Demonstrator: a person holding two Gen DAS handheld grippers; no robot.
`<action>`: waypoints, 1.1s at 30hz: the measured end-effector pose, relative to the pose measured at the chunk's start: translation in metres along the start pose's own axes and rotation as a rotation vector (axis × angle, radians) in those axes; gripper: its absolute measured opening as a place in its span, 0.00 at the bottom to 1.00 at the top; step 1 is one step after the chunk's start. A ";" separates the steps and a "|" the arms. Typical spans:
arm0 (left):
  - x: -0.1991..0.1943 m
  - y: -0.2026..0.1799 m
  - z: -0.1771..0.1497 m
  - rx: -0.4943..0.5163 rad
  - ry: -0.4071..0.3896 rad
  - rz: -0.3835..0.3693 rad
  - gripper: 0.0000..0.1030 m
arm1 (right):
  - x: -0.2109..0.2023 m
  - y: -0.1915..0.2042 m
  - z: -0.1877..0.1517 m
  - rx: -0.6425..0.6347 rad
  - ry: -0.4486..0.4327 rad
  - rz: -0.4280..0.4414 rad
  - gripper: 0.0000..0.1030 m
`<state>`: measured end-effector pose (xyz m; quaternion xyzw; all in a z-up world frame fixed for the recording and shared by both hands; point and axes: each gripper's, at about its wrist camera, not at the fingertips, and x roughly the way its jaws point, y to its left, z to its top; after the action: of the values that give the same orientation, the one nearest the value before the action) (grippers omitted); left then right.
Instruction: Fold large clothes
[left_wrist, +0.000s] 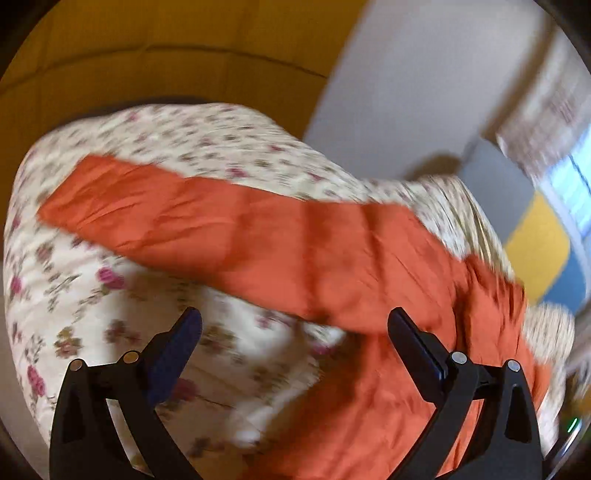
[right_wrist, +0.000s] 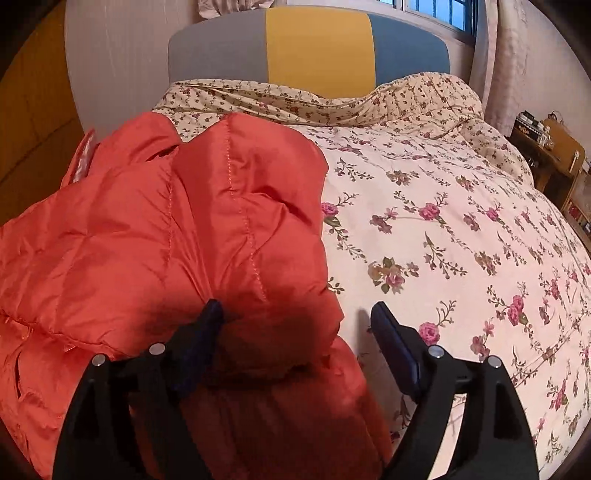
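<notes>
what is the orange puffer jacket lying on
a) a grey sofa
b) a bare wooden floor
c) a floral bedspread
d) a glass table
c: the orange puffer jacket rests on the cream floral bedspread, with the bed's grey, yellow and blue headboard behind it.

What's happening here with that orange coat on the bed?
A person holding a two-finger tool in each hand is folding a puffy orange jacket spread on a bed with a floral quilt. The right tool is open, its fingers straddling a bulge of the jacket's near edge without pinching it. The left tool is also open, above the quilt, with a long stretch of the jacket lying across its view. That view is blurred, so little more can be told.
</notes>
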<state>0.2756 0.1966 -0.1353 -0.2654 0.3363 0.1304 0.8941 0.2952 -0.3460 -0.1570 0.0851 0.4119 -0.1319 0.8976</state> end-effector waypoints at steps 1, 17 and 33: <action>-0.001 0.014 0.005 -0.062 0.002 0.009 0.97 | 0.000 0.001 0.000 -0.002 -0.001 -0.003 0.80; 0.028 0.130 0.038 -0.497 -0.014 0.044 0.78 | 0.001 0.002 0.001 -0.015 -0.003 -0.014 0.80; 0.009 0.080 0.070 -0.346 -0.256 0.136 0.15 | 0.003 0.000 0.001 -0.008 -0.002 -0.007 0.81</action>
<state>0.2865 0.3021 -0.1277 -0.3728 0.2098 0.2785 0.8599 0.2973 -0.3466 -0.1587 0.0798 0.4117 -0.1336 0.8979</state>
